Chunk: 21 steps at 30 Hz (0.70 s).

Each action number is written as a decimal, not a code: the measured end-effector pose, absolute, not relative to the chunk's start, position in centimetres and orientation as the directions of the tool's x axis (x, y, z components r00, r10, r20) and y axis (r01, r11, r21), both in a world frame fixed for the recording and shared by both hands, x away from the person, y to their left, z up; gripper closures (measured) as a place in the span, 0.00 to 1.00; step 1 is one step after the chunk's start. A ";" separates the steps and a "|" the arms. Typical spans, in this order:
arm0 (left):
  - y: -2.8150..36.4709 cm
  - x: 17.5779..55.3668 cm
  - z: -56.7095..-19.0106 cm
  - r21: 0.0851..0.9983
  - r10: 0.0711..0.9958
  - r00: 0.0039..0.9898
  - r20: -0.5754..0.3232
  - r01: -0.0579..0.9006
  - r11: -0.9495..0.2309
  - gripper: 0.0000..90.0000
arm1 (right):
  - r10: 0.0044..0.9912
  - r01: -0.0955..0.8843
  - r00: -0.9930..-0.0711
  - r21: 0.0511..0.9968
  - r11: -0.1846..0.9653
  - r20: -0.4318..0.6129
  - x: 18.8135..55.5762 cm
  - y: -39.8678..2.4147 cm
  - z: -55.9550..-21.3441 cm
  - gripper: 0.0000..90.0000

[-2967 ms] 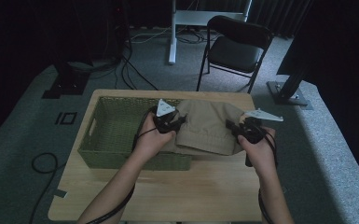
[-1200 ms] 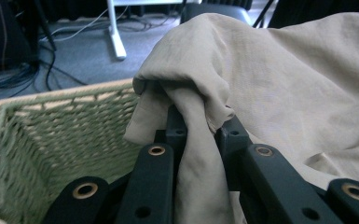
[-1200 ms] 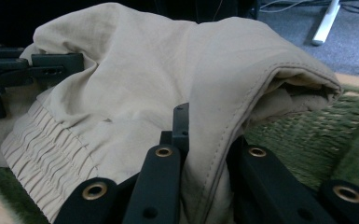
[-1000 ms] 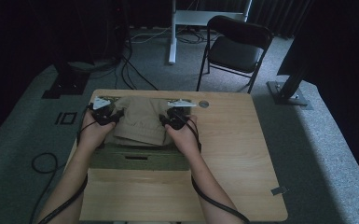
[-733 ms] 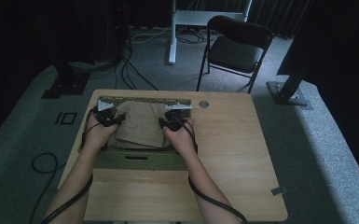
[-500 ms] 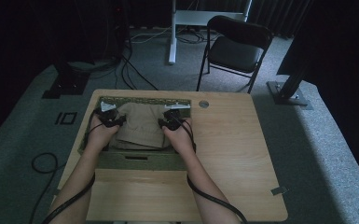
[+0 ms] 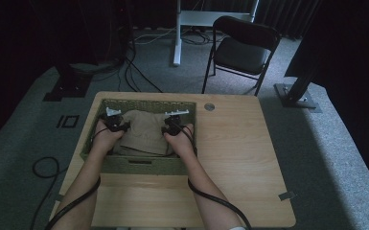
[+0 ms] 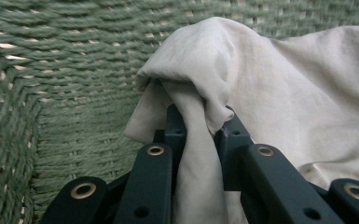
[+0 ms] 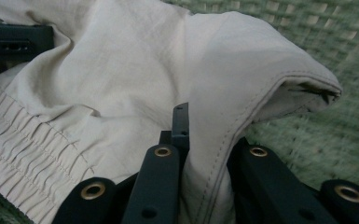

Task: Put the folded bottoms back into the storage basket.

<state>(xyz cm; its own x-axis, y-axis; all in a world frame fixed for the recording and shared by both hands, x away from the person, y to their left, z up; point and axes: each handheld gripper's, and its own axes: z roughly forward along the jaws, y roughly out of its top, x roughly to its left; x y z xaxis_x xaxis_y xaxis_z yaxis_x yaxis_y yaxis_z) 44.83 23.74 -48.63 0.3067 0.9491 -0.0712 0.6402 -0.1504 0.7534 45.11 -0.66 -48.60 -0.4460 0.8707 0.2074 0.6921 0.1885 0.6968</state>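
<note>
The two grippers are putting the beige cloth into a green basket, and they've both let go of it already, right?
Not quite. Both gripper views show the left gripper and right gripper shut on the beige cloth. The rest holds: it's going into the green basket.

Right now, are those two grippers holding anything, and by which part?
Yes. The left gripper pinches a bunched fold of the beige garment; the right gripper grips its stitched edge.

Left hand-held gripper, right hand-held gripper: jaws clamped, forearms extended forward.
</note>
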 end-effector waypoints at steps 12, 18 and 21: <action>22.3 45.2 -50.0 0.739 0.957 0.289 -0.023 0.650 -0.179 0.61 | 0.867 0.745 -0.453 0.623 0.239 0.209 45.6 -0.6 -50.5 0.48; 22.9 45.2 -49.9 0.741 0.978 0.209 0.010 0.655 -0.147 0.30 | 0.882 0.681 -0.456 0.685 0.259 0.120 45.9 -1.1 -50.1 0.22; 23.1 45.0 -49.5 0.752 0.980 0.200 0.009 0.645 -0.139 0.25 | 0.881 0.674 -0.455 0.696 0.246 0.130 45.8 -1.2 -49.8 0.21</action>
<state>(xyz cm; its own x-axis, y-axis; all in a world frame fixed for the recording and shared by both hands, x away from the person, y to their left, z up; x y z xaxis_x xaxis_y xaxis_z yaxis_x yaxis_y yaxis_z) 45.04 23.05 -49.53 0.2002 0.9797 0.0090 0.6448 -0.1387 0.7517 45.80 -1.22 -49.77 -0.4555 0.8806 0.1304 0.6743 0.2457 0.6964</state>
